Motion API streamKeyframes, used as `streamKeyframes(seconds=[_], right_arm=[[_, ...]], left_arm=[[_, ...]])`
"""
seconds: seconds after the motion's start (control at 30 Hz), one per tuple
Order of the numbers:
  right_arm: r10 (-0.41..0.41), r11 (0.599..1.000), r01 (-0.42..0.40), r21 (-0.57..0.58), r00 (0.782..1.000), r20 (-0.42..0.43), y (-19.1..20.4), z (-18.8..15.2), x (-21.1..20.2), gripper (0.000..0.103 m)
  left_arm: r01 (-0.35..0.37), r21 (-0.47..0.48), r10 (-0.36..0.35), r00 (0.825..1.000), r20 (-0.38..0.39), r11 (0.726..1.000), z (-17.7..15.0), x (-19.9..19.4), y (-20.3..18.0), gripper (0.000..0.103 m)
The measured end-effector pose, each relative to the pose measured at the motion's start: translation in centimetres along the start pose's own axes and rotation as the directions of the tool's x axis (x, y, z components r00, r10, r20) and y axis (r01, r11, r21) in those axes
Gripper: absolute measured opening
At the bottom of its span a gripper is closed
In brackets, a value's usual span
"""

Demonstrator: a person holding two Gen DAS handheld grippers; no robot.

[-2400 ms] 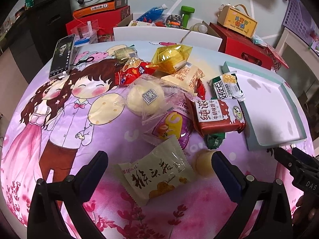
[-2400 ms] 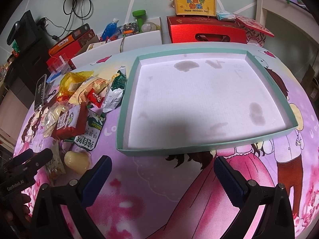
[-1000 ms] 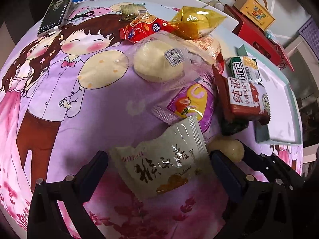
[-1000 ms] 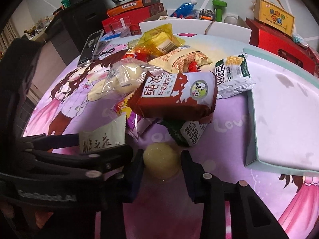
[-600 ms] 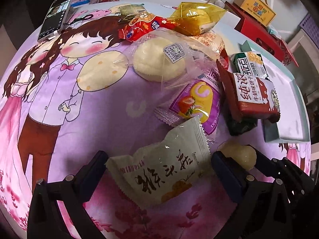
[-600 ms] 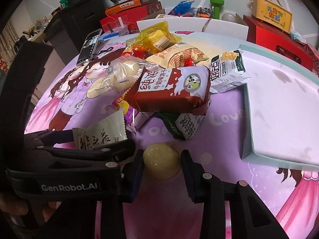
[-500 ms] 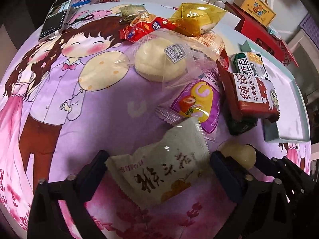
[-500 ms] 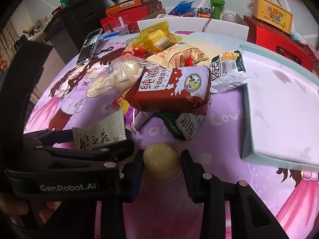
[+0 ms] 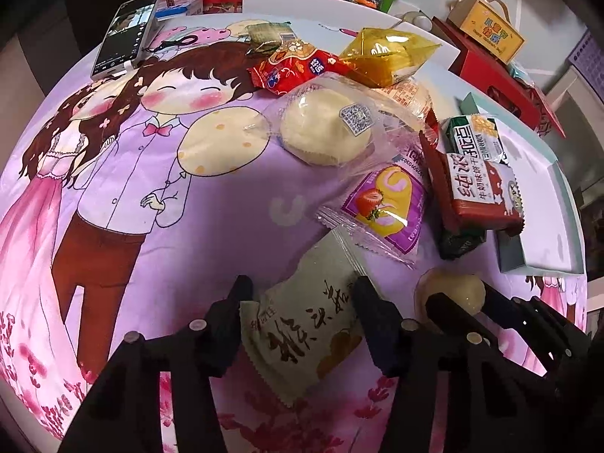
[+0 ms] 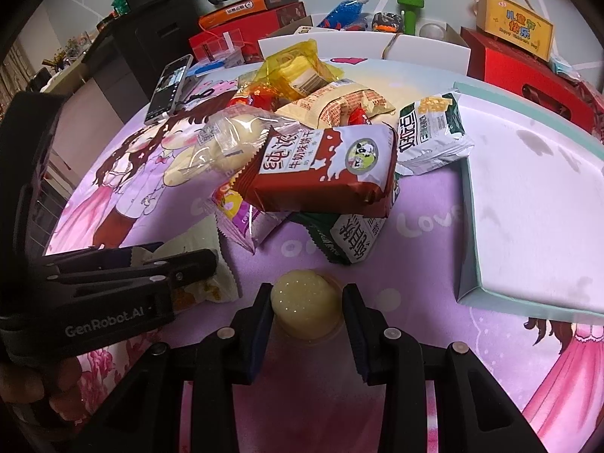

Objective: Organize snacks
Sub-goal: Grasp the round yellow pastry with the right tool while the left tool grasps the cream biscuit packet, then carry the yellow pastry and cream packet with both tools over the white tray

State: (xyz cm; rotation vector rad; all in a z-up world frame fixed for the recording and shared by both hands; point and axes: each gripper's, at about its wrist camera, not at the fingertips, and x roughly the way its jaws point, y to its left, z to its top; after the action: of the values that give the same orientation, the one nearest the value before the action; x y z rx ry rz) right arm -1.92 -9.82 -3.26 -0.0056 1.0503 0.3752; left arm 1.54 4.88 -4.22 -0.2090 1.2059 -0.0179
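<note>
My left gripper is shut on a pale green snack packet with dark lettering, which also shows in the right wrist view. My right gripper is shut on a round pale yellow jelly cup, seen in the left wrist view too. Beyond them lies a heap of snacks: a red milk biscuit pack, a purple strawberry roll packet, a clear-wrapped bun, a yellow bag. The shallow teal tray stands to the right.
A phone lies at the table's far left. Red gift boxes, a yellow carton and a green dumbbell crowd the back. The cartoon tablecloth covers the table.
My left gripper has closed from wide open onto the pale green packet. My right gripper moved from the tray to the jelly cup and still holds it.
</note>
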Motion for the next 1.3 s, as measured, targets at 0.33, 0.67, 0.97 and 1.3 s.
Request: streamKeyframes(seconds=[0.33,0.67,0.97,1.3], right_arm=[[0.001,1.000,-0.001,0.008,1.000,0.011,-0.2,0.1,-0.5,0.039],[0.000,1.000,0.000,0.016,1.000,0.001,-0.4,-0.6,-0.7,0.039],[-0.014,0.998,0.011,0.066,0.999,0.040,-1.3,-1.2,-3.2,0.039],[-0.021,0.997,0.017,0.079,0.998,0.052,-1.4,-1.6,-4.6,0.039]], left_arm=[[0.035,-0.018,-0.034,0.999,0.023,0.999,0.6,-1.1,0.6,0.044],[0.060,-0.017,-0.060,0.998,-0.012,0.998,-0.6,-1.5,2.4,0.066],[0.018,0.182,-0.015,1.000,-0.013,0.983,-2.3,-2.3,0.8,0.078],[-0.111,0.409,0.107,0.994,0.032,0.906,-3.6,-1.4,-2.4,0.084]])
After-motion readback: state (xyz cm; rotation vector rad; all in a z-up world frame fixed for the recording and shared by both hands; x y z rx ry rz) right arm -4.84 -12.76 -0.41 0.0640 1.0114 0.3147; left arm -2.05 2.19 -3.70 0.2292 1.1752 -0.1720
